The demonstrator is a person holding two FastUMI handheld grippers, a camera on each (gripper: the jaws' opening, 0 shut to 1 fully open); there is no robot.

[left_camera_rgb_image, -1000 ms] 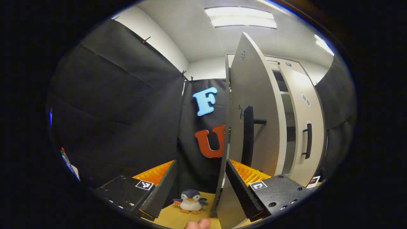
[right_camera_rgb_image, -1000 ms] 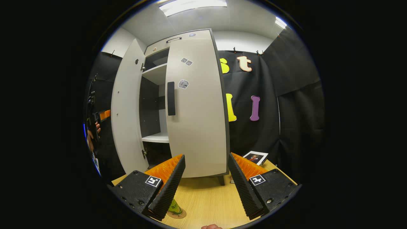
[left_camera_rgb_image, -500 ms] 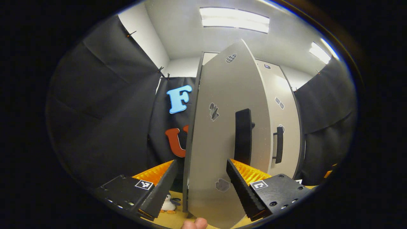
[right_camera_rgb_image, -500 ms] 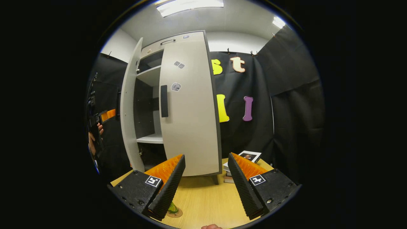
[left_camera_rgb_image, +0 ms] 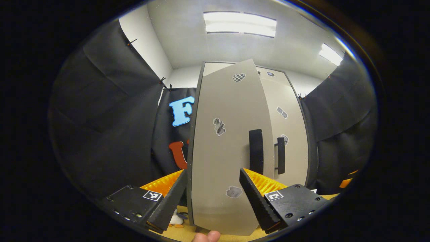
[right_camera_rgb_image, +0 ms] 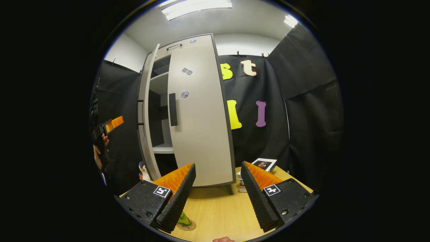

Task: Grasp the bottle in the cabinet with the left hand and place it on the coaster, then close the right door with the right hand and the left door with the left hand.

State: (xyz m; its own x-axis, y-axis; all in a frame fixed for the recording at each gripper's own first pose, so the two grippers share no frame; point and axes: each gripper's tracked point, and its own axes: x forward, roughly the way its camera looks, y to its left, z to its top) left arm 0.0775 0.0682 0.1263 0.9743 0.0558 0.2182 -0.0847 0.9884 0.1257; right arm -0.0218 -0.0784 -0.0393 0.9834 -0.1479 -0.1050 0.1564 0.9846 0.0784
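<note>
The grey left door (left_camera_rgb_image: 221, 151) fills the space straight ahead of my left gripper (left_camera_rgb_image: 211, 201), which is open with the panel just beyond its fingers. The door's black handle (left_camera_rgb_image: 256, 151) rises above the right finger. Behind it, the right door (left_camera_rgb_image: 290, 134) lies flat against the cabinet. From the right gripper view the left door (right_camera_rgb_image: 145, 117) stands a little ajar and the right door (right_camera_rgb_image: 201, 127) is closed. A hand holds the left gripper (right_camera_rgb_image: 112, 123) beside the ajar door. My right gripper (right_camera_rgb_image: 216, 198) is open over the table. The green bottle (right_camera_rgb_image: 184, 220) stands on the coaster (right_camera_rgb_image: 188, 228).
A toy penguin (right_camera_rgb_image: 143, 171) stands on the wooden table (right_camera_rgb_image: 218, 215) by the left door's foot, also seen as the penguin (left_camera_rgb_image: 174, 219) below my left finger. A framed photo on books (right_camera_rgb_image: 263, 164) lies right of the cabinet. Black cloth walls surround the booth.
The left door has swung from wide open to nearly closed, and my left gripper has followed it round. The right gripper has barely moved.
</note>
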